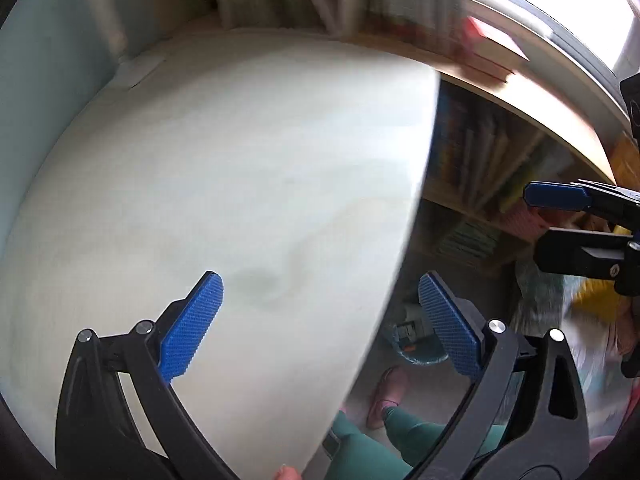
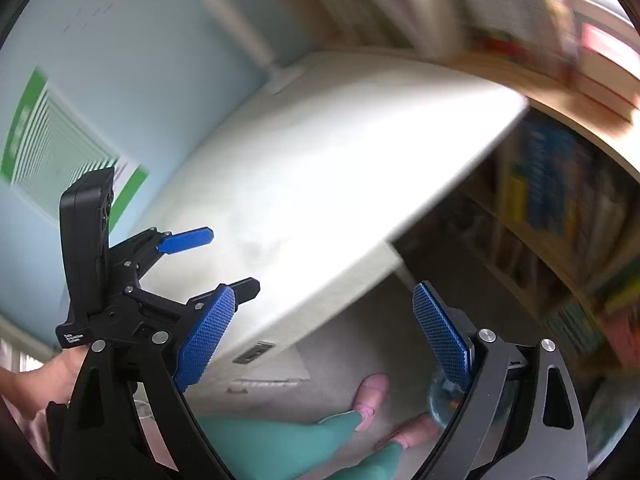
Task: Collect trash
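My left gripper [image 1: 320, 320] is open with nothing between its blue pads, over the edge of a pale wooden table [image 1: 224, 168]. My right gripper [image 2: 322, 332] also stands wide open and holds nothing. Each shows in the other's view: the right gripper [image 1: 560, 222] at the right edge, the left gripper [image 2: 216, 264] at the left, held in a hand. A round pale blue bin [image 1: 412, 340] stands on the floor below the table edge, with something dark and orange inside; the bin [image 2: 438, 400] is half hidden behind my right finger. The tabletop shows no loose trash. Both views are blurred.
A bookshelf [image 1: 492, 168] full of books stands beyond the table's right side, with stacked books [image 1: 492, 56] on top. A person's legs in green trousers [image 2: 280, 436] and pink slippers [image 2: 372, 396] stand on the floor by the bin. A light blue wall [image 2: 132, 60] is on the left.
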{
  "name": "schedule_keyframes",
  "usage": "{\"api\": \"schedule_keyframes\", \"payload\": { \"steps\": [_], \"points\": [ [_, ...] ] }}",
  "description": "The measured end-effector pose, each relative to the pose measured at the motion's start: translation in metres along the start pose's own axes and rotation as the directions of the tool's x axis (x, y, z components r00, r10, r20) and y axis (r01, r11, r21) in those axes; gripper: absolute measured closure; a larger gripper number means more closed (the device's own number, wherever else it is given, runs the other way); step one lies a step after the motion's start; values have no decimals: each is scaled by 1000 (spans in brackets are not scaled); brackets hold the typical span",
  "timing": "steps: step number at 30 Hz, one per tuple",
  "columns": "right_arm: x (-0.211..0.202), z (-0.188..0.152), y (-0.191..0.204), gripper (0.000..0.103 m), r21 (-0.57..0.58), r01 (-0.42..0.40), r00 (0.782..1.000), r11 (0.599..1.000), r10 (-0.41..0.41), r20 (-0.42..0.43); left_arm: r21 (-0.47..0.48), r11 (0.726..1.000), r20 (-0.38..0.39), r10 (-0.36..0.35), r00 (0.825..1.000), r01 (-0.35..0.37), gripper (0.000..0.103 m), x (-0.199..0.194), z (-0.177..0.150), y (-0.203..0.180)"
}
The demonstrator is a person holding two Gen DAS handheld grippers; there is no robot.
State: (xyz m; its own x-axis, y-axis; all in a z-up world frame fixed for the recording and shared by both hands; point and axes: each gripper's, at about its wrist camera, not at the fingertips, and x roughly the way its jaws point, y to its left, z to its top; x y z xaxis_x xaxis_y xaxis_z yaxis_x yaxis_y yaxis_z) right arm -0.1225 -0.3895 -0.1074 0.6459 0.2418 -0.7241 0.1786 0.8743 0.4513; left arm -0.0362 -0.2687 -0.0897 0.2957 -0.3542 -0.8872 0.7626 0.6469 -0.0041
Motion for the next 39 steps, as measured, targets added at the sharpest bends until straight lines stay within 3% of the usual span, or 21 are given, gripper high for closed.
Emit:
{"api": "schedule_keyframes", "payload": {
  "steps": [4,6,11,20,26,31,35,39],
  "points": [
    [36,25,38,13,-111,-85,994,990,77,-75,-155,985,10,81,997,-79,7,-15,-17,43],
    [56,34,61,13,-177,-131,987,975,110,-120,-240,963,9,124,992,-119,7,-26,-30,66],
    [97,46,110,13,-282,-224,961,933,164,-221,-398,884,-31,255,966,-246,7,-46,-67,116],
    [157,43,200,13,-418,-368,902,831,210,-377,-630,706,-76,357,931,-322,7,-83,-132,180],
    [187,39,251,13,-473,-442,869,762,232,-438,-712,597,-117,419,900,-371,7,-104,-165,207],
    [204,36,280,13,-484,-481,848,731,248,-468,-769,515,-139,444,885,-378,7,-117,-192,229],
    [212,33,292,13,-495,-494,839,715,244,-486,-793,470,-157,456,876,-387,7,-122,-204,244],
    [219,33,298,13,-494,-502,833,710,241,-499,-813,445,-159,452,878,-376,7,-123,-212,254]
  ]
}}
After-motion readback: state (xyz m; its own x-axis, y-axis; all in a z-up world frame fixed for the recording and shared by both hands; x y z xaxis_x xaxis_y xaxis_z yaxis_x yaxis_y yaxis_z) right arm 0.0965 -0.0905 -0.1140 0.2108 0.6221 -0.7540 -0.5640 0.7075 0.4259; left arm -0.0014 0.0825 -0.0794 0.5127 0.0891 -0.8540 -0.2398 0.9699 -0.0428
